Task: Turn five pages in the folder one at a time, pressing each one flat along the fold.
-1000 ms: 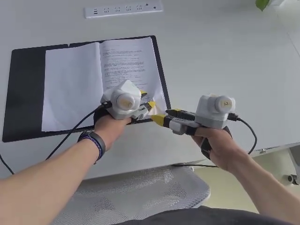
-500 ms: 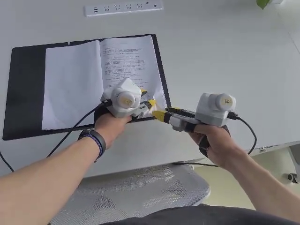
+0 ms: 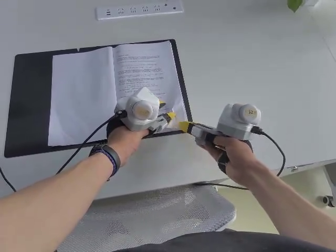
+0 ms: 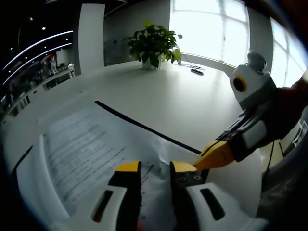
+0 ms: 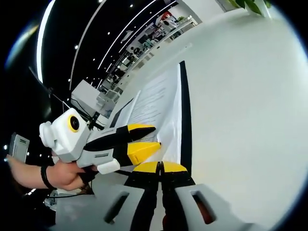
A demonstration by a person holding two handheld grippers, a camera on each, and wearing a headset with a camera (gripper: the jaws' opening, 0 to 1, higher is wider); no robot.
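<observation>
The left tongs [image 4: 156, 167] stand narrowly open, with a slim gap between the yellow tips. The tips sit over the near outer corner of the printed page [image 3: 144, 68], where the sheet curls up a little. Whether they pinch the paper, I cannot tell. The right tongs [image 5: 161, 167] are closed with the tips pressed together and grip nothing. They point across at the left tongs' tips from just beside them, at the folder's [image 3: 29, 105] near outer corner.

The black folder lies open on the white table [image 3: 252, 68], spreading ahead of the left tongs and away to their far side from the right tongs. A blank page [image 3: 81, 94] lies beyond the fold from the printed one. A power strip [image 3: 139, 9] lies well past the folder, and a potted plant [image 4: 153, 45] stands far ahead in the left gripper view. A cable trails back from each pair of tongs, and a mesh chair seat [image 3: 157, 215] sits below the hands.

Against a second ago, the right tongs' tip lies slightly closer to the folder's corner. The left tongs and both pages are where they were.
</observation>
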